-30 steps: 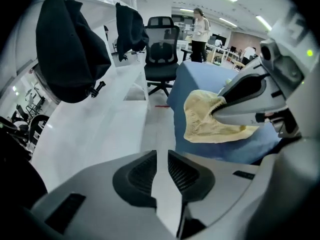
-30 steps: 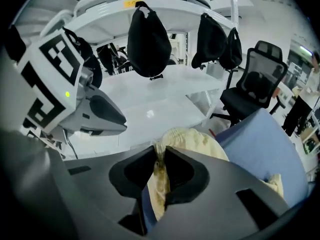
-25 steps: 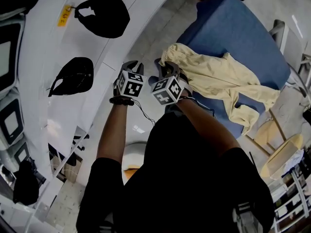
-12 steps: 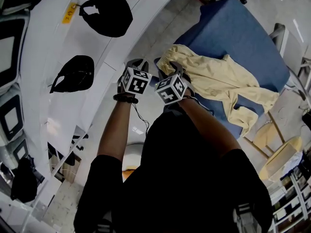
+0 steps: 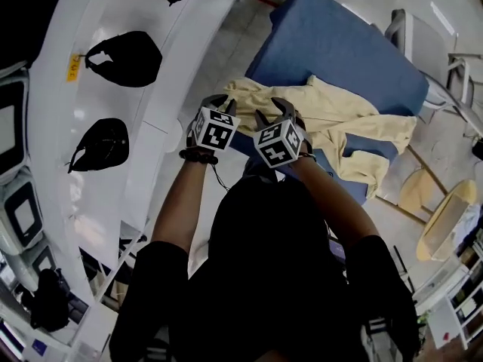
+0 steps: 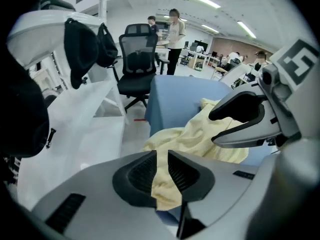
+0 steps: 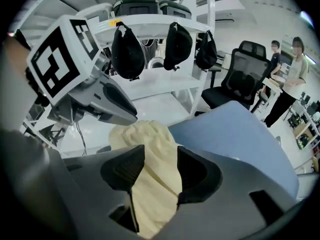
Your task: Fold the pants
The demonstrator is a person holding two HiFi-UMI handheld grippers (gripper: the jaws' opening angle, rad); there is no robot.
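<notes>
Gripping waist end of pants (image 5: 332, 119) with both grippers, side by side at near corner of table (image 5: 339, 44).
- Left gripper (image 6: 161, 159): jaws nearly together, pinching thin fold of cloth.
- Right gripper (image 7: 161, 156): jaws wide, just been closing on thick bunch of cloth that fills gap.
- Pants: crumpled on table, legs trailing away from grippers, not yet flat.
- Step in hand, as judged: taking hold of waistband before spreading.
- Next move calls for: firm hold at both points, grippers drawn apart along waistband, cloth pulled flat before first fold.
</notes>
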